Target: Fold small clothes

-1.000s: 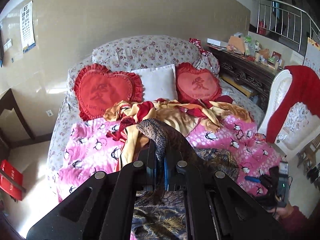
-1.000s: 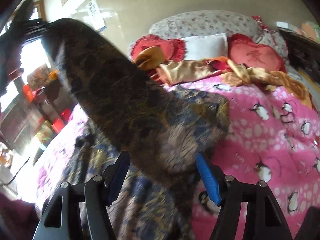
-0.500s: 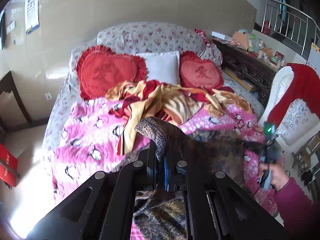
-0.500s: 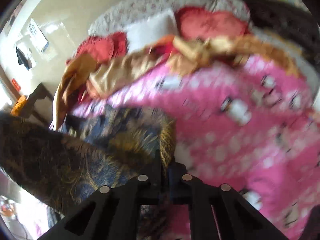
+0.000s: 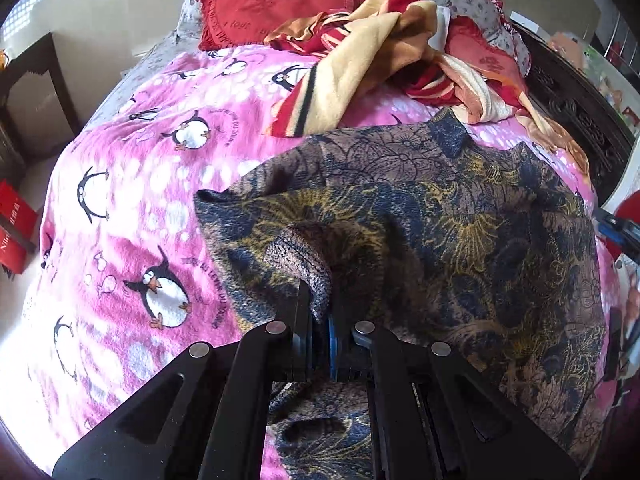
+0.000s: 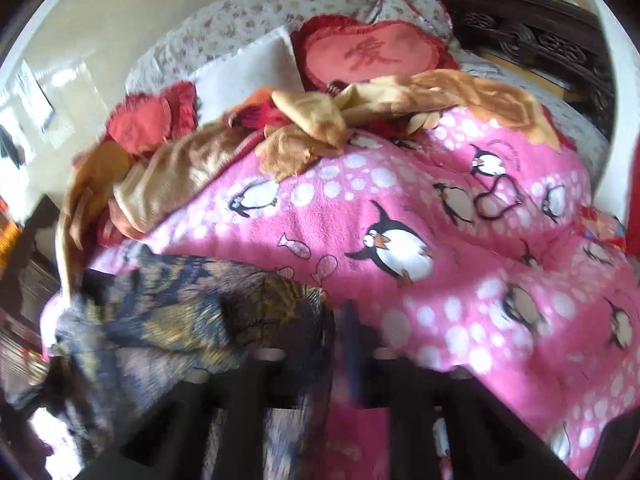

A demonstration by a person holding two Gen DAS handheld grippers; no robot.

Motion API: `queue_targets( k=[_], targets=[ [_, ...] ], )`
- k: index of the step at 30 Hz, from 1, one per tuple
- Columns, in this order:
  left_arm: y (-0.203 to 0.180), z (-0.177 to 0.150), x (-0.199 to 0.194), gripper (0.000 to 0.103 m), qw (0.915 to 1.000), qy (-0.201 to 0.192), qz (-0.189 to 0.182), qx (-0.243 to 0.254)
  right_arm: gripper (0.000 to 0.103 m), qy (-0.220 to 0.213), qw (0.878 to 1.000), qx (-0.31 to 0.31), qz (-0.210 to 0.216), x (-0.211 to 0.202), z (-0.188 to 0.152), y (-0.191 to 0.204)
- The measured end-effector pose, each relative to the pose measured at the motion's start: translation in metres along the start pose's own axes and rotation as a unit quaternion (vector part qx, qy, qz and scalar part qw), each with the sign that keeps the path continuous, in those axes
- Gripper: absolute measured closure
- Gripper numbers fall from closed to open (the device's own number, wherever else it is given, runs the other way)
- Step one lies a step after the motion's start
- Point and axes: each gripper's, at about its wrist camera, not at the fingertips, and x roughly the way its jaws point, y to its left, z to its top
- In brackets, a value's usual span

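A dark garment with a blue and gold pattern (image 5: pixel 460 220) lies spread over the pink penguin blanket (image 5: pixel 132 184). My left gripper (image 5: pixel 320 320) is shut on a bunched fold of it, low over the bed. In the right wrist view the same garment (image 6: pixel 168 312) sits at the lower left, its edge draped by the left finger. My right gripper (image 6: pixel 340 344) is blurred and its jaws are opening; a gap shows between them and the cloth is not pinched. Its blue pad also shows at the right edge of the left wrist view, as the right gripper (image 5: pixel 618 228).
A heap of yellow and red clothes (image 5: pixel 372 44) lies across the bed beyond the garment. Red heart cushions (image 6: pixel 368 56) and a white pillow (image 6: pixel 248 76) lean at the head. Dark carved furniture (image 5: pixel 576 120) stands along the right side; a red box (image 5: pixel 16 220) sits on the floor at left.
My left gripper has come down toward the bed with the garment, which now lies spread on the blanket. My right gripper closed on the garment's edge, then loosened.
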Motion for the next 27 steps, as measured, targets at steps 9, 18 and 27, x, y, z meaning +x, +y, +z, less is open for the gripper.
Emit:
queue_targets(
  k=[9, 18, 27],
  targets=[
    [0.034, -0.012, 0.001, 0.099, 0.9990, 0.021, 0.009, -0.040, 0.052, 0.037, 0.989, -0.116, 0.080, -0.035, -0.080, 0.059],
    [0.043, -0.031, -0.034, 0.083, 0.9986, 0.005, -0.008, -0.053, 0.071, 0.036, 0.976, -0.193, -0.093, -0.038, -0.102, 0.055],
    [0.027, -0.083, -0.036, 0.082, 0.9982, 0.045, -0.014, -0.036, 0.040, 0.056, 0.995, -0.080, 0.023, -0.051, -0.121, 0.034]
  ],
)
